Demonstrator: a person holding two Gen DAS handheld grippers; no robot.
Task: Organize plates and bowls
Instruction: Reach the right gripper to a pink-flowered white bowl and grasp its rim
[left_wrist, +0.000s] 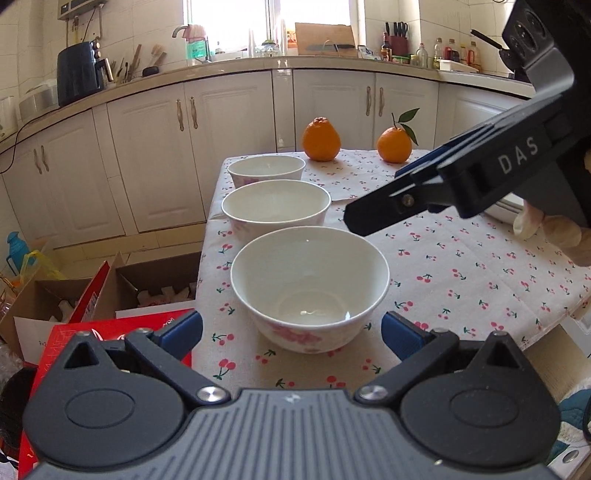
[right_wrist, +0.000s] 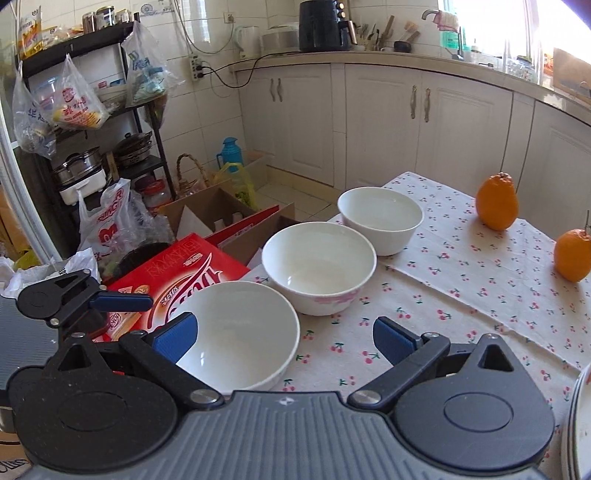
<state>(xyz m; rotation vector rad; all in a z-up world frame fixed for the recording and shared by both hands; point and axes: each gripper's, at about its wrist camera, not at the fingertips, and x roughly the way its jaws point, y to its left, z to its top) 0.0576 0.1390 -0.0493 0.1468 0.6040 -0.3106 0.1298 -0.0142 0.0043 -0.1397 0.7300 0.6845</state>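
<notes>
Bowls stand in a row on the cherry-print cloth (left_wrist: 461, 266) of the worktop in the left wrist view: the nearest bowl (left_wrist: 309, 288) sits at centre frame, the middle bowl (left_wrist: 276, 206) just behind it, and the far bowl (left_wrist: 266, 170) beyond that near the cloth's back edge, all upright and showing nothing inside. The left tool (left_wrist: 291, 330) fills the bottom of the frame, its blue-padded fingers spread wide to either side of the nearest bowl's base, not touching it. Two oranges (left_wrist: 321, 139) stand at the far end of the cloth, the right-hand one carrying a leaf. The right tool (left_wrist: 356, 218) reaches in from the upper right, seen side-on so that the gap between its fingers cannot be judged here; a gloved hand (left_wrist: 554, 230) holds it. In the right wrist view, the same three bowls run diagonally from lower left to upper centre, with the nearest bowl (right_wrist: 240, 332) partly behind the right tool's left finger. The right tool (right_wrist: 284, 338) stands wide open, gripping nothing. At left of frame the left tool (right_wrist: 122, 301) shows one blue finger above a red carton (right_wrist: 177, 280). A stack of plates (right_wrist: 578, 424) edges in at the lower right corner.
</notes>
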